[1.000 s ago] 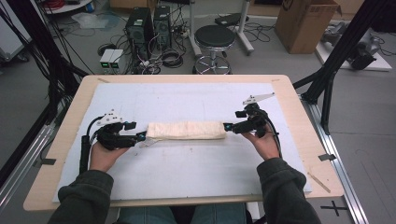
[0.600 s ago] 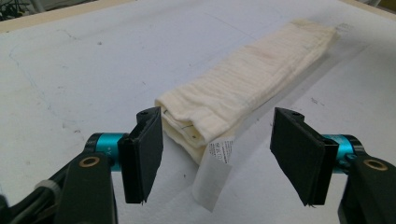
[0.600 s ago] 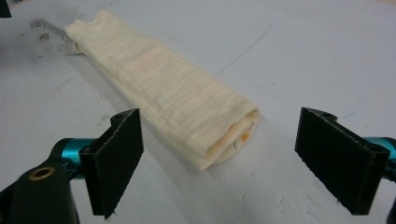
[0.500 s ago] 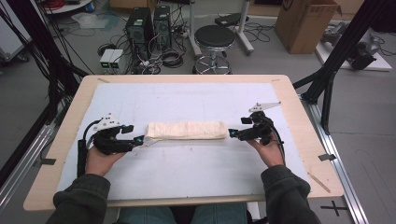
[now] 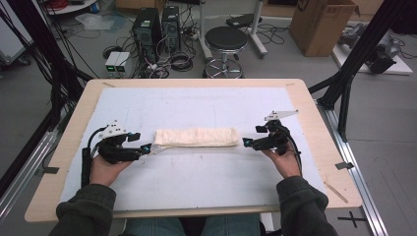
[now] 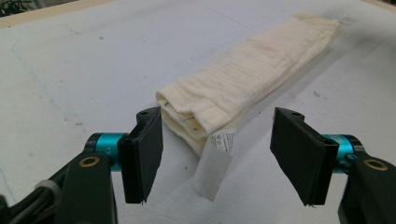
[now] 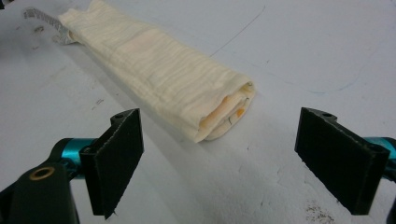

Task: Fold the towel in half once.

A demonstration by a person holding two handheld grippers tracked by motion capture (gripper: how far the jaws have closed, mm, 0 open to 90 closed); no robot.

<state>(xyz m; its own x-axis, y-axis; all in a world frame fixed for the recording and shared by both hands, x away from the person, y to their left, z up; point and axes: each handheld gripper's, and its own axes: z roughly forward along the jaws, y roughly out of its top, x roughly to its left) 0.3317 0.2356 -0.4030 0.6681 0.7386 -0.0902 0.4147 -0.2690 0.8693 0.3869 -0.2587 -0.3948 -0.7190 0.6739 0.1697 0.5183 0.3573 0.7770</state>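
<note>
The table (image 5: 314, 147) carries a pale blue-white mat, and on it, about midway between the person's 2 hands, lies the cloth (image 5: 195, 137): a cream cloth folded into a long narrow bundle, lying flat and crosswise to the person.

The left claw (image 5: 147, 148) sits at the cloth's left end, jaws released and spread wide. In the left gripper view the folded end of the cloth (image 6: 243, 88) lies just ahead of the pads, and a small white tag (image 6: 215, 161) trails from that end into the gap between them; neither pad presses on cloth or tag.

The right claw (image 5: 247, 142) sits at the cloth's right end, likewise released. In the right gripper view the layered end of the cloth (image 7: 159, 70) lies ahead of the jaws, nearer the left pad, with bare mat between the pads.

Judged from this, the step in hand is the approach: both claws are lined up on opposite ends of the bundle with nothing yet gripped.

The next move seems to call for each claw to slide forward along the mat until a pad passes on either side of its end, low enough to catch all layers, then close. On the left, the loose tag could be pinched alone instead of the fabric, so the jaws need to reach past it. The right claw probably needs a slight sideways shift to centre on the end.
</note>
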